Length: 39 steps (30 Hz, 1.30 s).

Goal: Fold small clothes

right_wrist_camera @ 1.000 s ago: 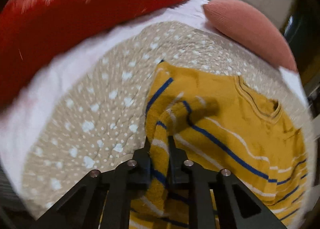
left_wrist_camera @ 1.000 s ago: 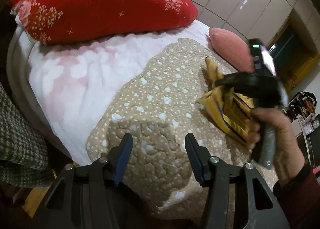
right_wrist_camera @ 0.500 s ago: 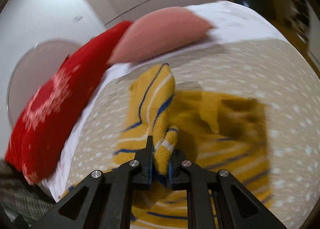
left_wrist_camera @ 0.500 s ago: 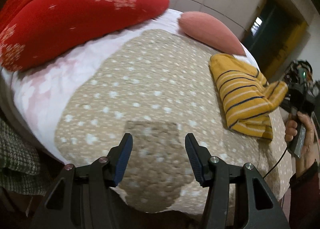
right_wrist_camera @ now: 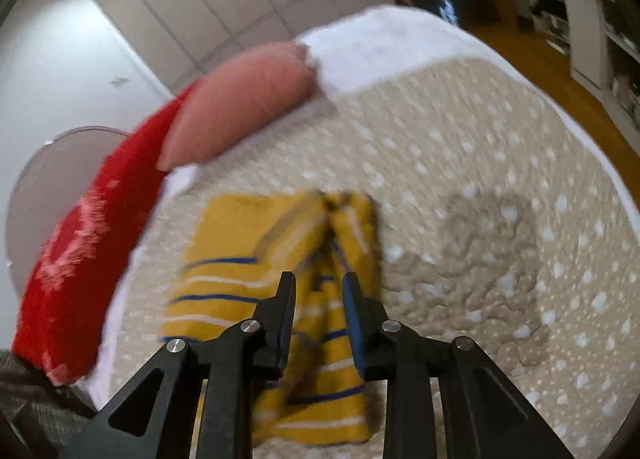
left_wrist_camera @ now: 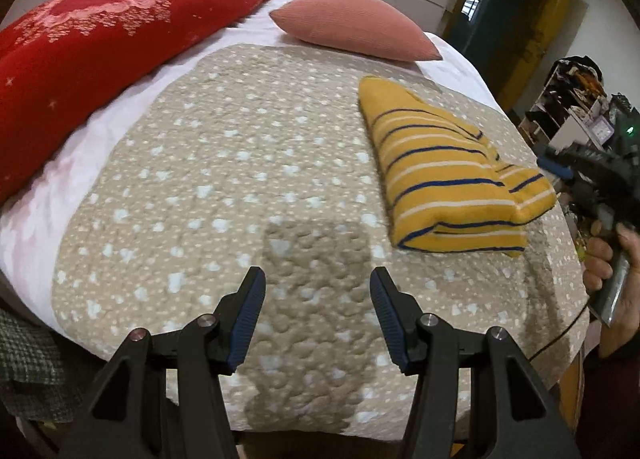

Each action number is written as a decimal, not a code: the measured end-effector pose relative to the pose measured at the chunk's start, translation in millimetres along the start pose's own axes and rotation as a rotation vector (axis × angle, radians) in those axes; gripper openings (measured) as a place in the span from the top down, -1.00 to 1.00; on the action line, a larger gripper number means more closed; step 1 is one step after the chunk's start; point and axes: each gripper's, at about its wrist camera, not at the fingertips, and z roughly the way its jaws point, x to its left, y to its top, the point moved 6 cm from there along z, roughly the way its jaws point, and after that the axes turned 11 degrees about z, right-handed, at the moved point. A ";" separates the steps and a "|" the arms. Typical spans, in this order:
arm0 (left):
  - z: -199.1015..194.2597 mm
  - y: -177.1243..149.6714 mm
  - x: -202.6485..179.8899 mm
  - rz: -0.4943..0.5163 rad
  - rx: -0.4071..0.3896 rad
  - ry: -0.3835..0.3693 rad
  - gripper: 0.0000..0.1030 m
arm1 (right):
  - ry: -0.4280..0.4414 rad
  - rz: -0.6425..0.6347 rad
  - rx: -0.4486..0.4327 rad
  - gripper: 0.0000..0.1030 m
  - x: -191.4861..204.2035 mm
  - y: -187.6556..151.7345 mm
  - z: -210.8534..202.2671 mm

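- The sweater [left_wrist_camera: 448,183] lies folded on the bed [left_wrist_camera: 240,163], toward its right side.
- The right gripper [right_wrist_camera: 319,291], spread, hovers above it, holding nothing.
- The left gripper [left_wrist_camera: 317,315], spread, waits well apart.

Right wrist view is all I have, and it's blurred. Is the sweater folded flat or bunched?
Observer: Left wrist view shows the yellow striped sweater as a compact folded bundle on the spotted quilt.
Operator: Where's the left gripper?
Observer: The left gripper is open over bare quilt, apart from the sweater, holding nothing.
Operator: Is mine touching it?
Observer: The right gripper sits beside the bundle's right edge, apparently just clear of it.
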 end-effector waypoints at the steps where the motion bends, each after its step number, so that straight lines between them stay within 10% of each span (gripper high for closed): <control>1: 0.8 0.3 -4.7 0.002 0.003 -0.007 -0.04 | 0.029 -0.043 0.003 0.46 15.0 -5.6 -3.6; 5: 1.4 4.7 -21.3 0.029 0.005 -0.023 -0.04 | 0.079 -0.156 0.088 0.46 37.6 -37.7 14.2; 9: -3.8 15.9 -23.0 0.047 -0.019 -0.011 -0.04 | -0.164 -0.142 0.156 0.51 -8.8 -53.1 60.4; 14: 18.8 44.4 -15.1 0.061 -0.027 -0.009 -0.19 | -0.114 -0.090 0.119 0.47 -14.6 -43.3 40.6; 16: 39.0 59.5 -17.0 0.068 -0.027 -0.055 -0.23 | -0.084 -0.090 0.069 0.24 -13.3 -33.3 28.5; 18: 66.2 74.3 -20.5 0.058 -0.008 -0.127 -0.27 | -0.072 -0.069 0.040 -0.43 -16.8 -21.6 27.1; 26: 142.3 105.7 -51.1 0.062 0.047 -0.340 -0.56 | -0.015 0.114 0.160 -0.48 -55.5 3.9 106.8; 30: 135.5 116.7 -52.4 0.036 0.089 -0.412 0.24 | 0.086 0.141 0.192 0.29 -36.4 7.2 121.6; 33: 105.9 138.2 -52.9 0.085 0.013 -0.355 0.75 | 0.146 0.124 0.160 0.42 -19.0 16.2 108.4; 36: 82.2 156.0 -60.9 0.109 -0.033 -0.345 0.81 | 0.245 0.142 0.120 0.49 -10.4 24.6 88.1; 39: 85.6 152.8 -68.9 0.135 -0.015 -0.267 0.57 | 0.093 0.071 0.096 0.47 -14.8 20.6 89.5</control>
